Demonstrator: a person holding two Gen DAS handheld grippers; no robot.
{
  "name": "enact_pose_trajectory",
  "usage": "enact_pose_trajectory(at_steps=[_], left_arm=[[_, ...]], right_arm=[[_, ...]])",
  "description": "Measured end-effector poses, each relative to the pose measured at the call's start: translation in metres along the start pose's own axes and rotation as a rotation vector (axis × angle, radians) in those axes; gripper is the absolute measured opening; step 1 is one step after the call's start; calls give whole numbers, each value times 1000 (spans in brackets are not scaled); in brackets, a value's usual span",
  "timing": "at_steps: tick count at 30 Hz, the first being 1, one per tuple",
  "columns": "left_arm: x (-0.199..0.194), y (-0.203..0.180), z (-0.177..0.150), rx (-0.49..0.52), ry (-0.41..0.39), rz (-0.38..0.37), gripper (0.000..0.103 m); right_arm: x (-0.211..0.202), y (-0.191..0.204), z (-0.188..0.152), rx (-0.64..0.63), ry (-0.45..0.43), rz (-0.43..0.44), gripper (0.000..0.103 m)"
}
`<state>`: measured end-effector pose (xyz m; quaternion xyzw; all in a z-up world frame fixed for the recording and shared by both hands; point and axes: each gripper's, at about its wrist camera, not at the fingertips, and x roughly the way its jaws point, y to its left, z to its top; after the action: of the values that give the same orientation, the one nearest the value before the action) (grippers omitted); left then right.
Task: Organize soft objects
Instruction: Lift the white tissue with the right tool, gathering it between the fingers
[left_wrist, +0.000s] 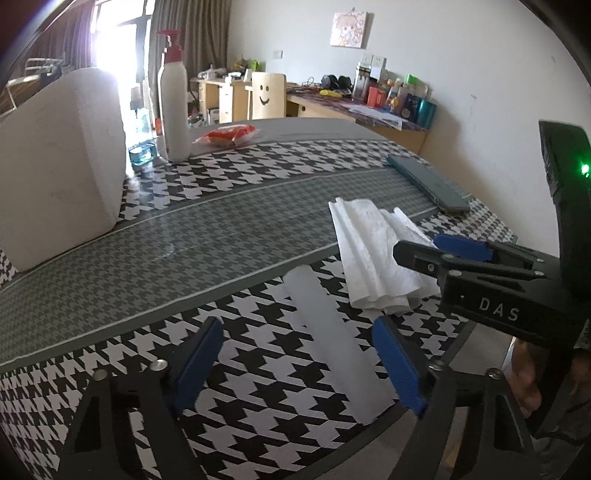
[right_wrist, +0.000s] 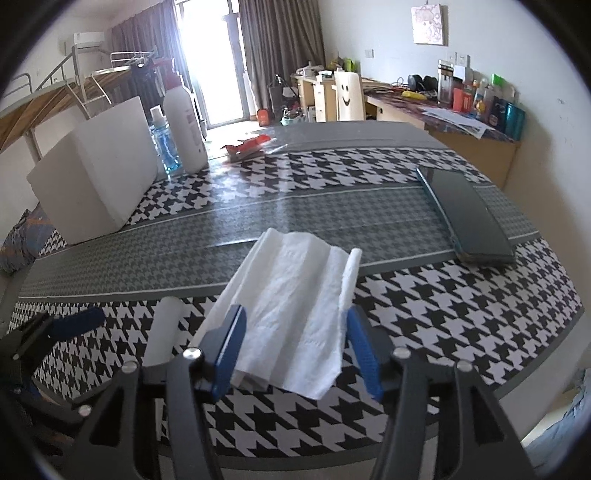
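One readable marking: "DAS" on right gripper (left_wrist: 424, 247) body.

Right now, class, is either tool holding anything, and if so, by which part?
Nothing is held. The right tool is open with its fingers either side of the paper towel's near end, not clamped. The left tool is open around the white roll.

pump bottle (left_wrist: 174, 107), green case (right_wrist: 467, 219), red packet (left_wrist: 227, 135)
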<state>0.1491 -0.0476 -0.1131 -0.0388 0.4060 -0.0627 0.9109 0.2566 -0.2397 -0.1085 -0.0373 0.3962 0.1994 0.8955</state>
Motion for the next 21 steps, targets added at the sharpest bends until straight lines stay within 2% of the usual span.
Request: enact_pose_trajectory(at_steps=[9,11,15,21], left_arm=[[8,-15,0,27,23,18,50],[10,-19,1,32,23,30,46],[11,-25,0,46,28,29,33],[15,-29,2,33,30,40,26]], right_arm=[[-4,-7,-3,24,-12,21,62],[-4,-7,-4,27,-14,24,62],[-5,-9,-6,32,-17,30,67],[-12,-11,-8,38,-35,52,67]])
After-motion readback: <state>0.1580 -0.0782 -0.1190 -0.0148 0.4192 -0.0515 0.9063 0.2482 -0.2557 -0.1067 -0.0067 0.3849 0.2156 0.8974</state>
